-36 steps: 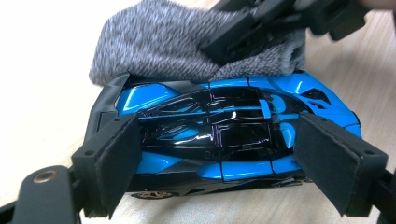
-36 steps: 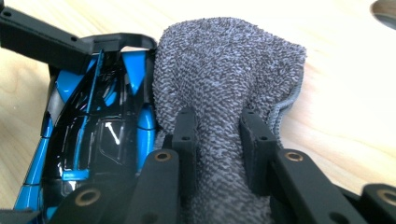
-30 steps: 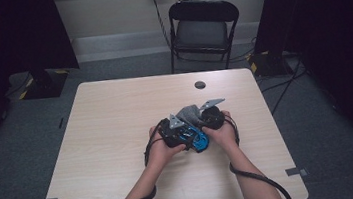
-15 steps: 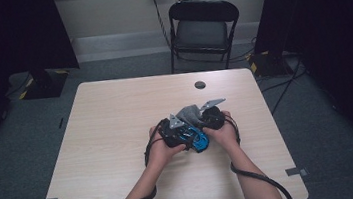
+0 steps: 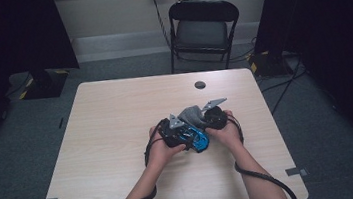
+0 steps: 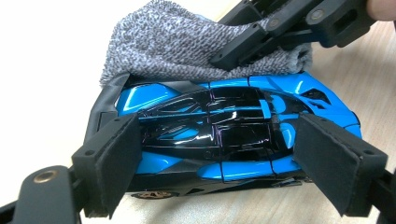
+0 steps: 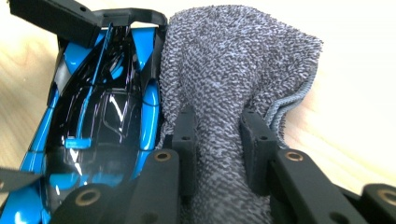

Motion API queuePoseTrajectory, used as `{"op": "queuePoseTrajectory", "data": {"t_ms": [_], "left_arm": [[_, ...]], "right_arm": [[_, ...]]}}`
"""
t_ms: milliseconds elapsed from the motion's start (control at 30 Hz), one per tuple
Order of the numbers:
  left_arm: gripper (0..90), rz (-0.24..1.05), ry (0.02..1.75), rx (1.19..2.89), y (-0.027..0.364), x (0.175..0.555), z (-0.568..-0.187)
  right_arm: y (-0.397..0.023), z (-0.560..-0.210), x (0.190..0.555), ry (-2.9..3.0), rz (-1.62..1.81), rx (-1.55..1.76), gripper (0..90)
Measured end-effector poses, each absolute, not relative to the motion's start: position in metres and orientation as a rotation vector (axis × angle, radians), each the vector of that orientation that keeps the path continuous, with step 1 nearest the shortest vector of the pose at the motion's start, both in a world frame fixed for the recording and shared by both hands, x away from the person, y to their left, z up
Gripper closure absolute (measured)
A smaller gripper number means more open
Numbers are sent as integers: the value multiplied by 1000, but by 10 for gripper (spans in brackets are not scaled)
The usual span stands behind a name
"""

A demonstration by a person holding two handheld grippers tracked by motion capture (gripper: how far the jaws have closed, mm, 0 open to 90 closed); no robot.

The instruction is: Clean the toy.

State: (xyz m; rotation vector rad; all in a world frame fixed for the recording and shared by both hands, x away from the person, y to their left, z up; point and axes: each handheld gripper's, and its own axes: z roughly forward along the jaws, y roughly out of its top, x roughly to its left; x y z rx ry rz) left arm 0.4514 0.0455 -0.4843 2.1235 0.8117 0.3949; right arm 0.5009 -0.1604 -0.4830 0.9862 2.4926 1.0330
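Observation:
A blue and black toy car (image 6: 224,140) lies on the table, gripped end to end by my left gripper (image 6: 224,172); its pads (image 6: 112,163) press on the car's two ends. A grey knitted cloth (image 7: 233,70) rests against one long side of the car (image 7: 102,126), bunched between the jaws of my right gripper (image 7: 219,140), which is shut on it. In the high view both hands meet at the table's middle right, with the car (image 5: 196,140) below the cloth (image 5: 191,115), the left gripper (image 5: 175,132) on its left and the right gripper (image 5: 212,118) on its right.
The light wooden table (image 5: 118,136) has a small dark round disc (image 5: 200,84) near its far edge. A black folding chair (image 5: 204,28) stands beyond the table. Cables trail from both grippers off the near edge.

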Motion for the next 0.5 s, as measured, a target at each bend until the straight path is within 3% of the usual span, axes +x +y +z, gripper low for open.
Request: {"op": "queuePoseTrajectory", "data": {"t_ms": [500], "left_arm": [[154,392,815,2131,45,452,-483]], "right_arm": [[-174,-483,492,2506,1057,987,705]]}}
